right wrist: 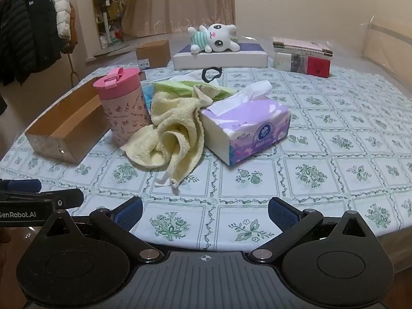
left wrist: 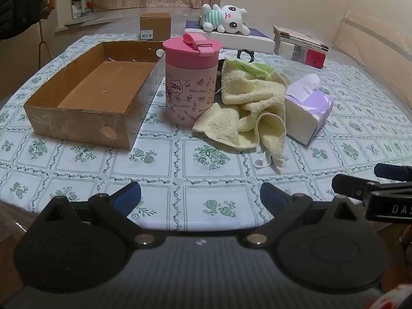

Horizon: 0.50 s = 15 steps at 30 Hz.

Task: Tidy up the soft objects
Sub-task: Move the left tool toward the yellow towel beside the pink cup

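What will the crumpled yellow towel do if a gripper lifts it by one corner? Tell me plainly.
The yellow towel lies in loose folds, so it will probably droop and unfurl. Its terry looks grippy, unlikely to slip. It lies against the pink cup and may brush it.

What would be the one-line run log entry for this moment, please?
left gripper: open, empty | right gripper: open, empty | yellow towel: crumpled on table, untouched | cardboard box: empty
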Tool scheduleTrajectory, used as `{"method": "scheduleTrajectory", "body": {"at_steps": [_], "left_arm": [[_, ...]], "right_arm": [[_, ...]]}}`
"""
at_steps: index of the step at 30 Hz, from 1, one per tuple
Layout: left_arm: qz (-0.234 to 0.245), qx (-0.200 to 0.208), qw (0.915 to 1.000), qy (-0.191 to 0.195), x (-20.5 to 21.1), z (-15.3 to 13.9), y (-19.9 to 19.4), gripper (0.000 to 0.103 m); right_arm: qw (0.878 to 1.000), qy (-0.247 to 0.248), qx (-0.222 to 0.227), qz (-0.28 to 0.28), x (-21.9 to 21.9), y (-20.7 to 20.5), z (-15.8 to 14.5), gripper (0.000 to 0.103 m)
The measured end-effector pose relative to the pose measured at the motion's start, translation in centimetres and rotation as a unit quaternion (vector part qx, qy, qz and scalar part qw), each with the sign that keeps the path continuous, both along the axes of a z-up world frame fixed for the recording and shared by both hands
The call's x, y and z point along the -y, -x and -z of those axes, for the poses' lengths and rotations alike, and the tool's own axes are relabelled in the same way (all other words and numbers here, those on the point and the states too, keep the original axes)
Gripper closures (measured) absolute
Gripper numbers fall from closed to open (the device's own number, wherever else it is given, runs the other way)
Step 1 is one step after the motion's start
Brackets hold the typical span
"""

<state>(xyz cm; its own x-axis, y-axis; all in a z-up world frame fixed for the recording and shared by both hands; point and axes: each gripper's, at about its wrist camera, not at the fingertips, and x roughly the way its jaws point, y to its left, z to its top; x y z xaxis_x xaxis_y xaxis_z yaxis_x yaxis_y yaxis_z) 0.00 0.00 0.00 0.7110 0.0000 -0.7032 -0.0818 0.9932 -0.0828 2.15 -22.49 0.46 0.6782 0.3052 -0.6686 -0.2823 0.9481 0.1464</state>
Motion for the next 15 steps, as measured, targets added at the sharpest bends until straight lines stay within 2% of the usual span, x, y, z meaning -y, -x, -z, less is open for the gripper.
{"method": "scheduleTrajectory", "body": {"at_steps": [15], "left_arm": [[0.0,0.0,1.0,-0.003,0.05,-0.02,-0.02,0.005]], "right_arm": [[1.0,0.0,0.0,0.0,-0.02,0.01,-0.02,0.0]]}}
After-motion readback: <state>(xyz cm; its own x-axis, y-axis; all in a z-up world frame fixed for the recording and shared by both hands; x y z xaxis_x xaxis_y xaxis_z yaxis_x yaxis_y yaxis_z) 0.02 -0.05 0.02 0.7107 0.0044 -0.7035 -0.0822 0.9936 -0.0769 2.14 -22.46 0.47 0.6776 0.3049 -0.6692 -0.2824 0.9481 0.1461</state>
